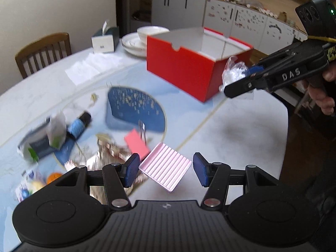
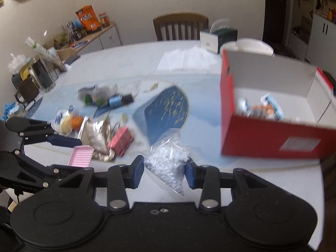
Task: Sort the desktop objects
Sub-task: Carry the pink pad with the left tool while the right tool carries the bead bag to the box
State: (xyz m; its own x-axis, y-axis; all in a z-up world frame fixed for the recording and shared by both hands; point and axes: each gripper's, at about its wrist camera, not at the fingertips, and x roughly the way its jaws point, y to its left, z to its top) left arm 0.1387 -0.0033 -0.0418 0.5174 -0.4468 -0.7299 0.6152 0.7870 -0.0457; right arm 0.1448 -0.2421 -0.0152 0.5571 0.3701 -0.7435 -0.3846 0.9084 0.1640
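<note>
**Two catches in the air, red box up ahead**

Closest to us, our left gripper [image 1: 166, 169] is clamped on the pink ribbed tray [image 1: 166, 167], pads pinching two of its opposite corners so it hangs diagonally, clear of the table [image 1: 241, 130]. That is a thin hold: with only corners bearing on the pads, we judge a quick swing could let the tray pivot or slip free.

Our right gripper [image 2: 164, 171] is closed to a medium gap on a clear bag of small white beads [image 2: 168, 159]. The bag's upper part fans out beyond the pads, its tip pointing back toward the camera. Soft plastic, loose contents; we reckon it could slide through the pads, or snag on the box's edge and spill.

Just beyond lies the unsorted heap: a crinkled foil packet [image 2: 96, 134], a pink block [image 2: 121, 139], a blue spool [image 2: 115, 101] and a bag holding something orange [image 2: 69, 121]. Blur hides finer detail.

Further out stands the open red box [image 2: 271, 113], already holding a few small items at its bottom. From the left view, our right gripper is just beside the box's near corner. We would watch that corner: a low approach could nudge the box. Both tools converging there could also knock together.

At the far edge, a tissue box [image 1: 104, 41] and stacked white dishes [image 1: 142, 38] sit well clear.
</note>
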